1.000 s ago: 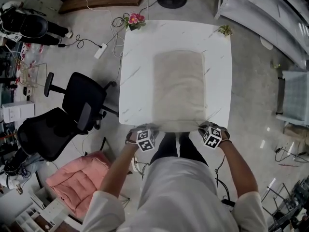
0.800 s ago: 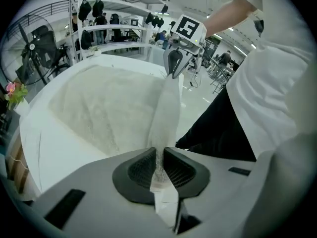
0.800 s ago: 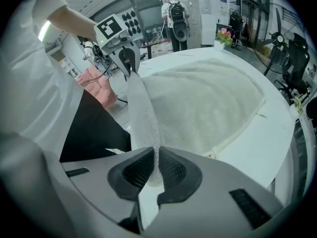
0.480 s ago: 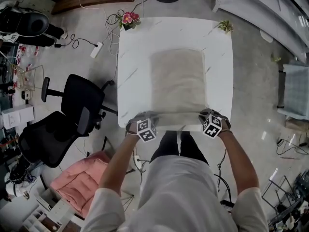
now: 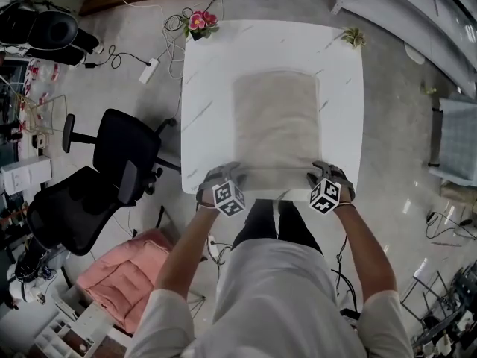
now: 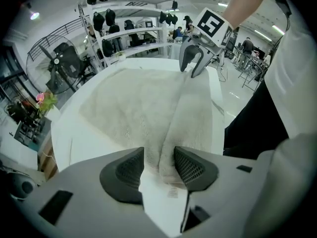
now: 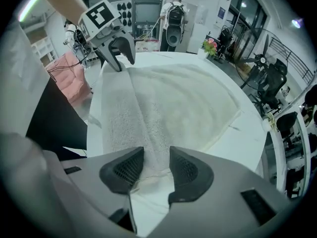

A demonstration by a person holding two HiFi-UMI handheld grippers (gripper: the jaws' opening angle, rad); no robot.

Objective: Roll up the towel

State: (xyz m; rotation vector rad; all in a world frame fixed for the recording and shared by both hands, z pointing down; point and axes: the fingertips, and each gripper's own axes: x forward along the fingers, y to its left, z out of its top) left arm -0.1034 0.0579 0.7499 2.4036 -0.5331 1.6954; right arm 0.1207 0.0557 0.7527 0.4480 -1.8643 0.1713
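Note:
A beige towel [image 5: 276, 121] lies flat on the white marble table [image 5: 209, 88], its near edge turned over into a thick fold [image 6: 190, 113]. My left gripper [image 5: 223, 176] stands at the fold's left end and my right gripper [image 5: 322, 173] at its right end, both pointing steeply down. Both pairs of jaws have just been opening. In the left gripper view the fold's end lies between the spread pads of the left gripper [image 6: 158, 165]. In the right gripper view the towel's edge lies loose between the pads of the right gripper [image 7: 151, 167].
A pot of pink flowers [image 5: 197, 22] and a small green plant [image 5: 352, 36] stand at the table's far corners. Black office chairs [image 5: 130, 151] and a pink cushion [image 5: 119, 278] are on the floor to the left. The person stands against the table's near edge.
Both grippers have moved a little away from the person along the table, carrying the towel's near edge with them. That edge now lies folded over onto the towel.

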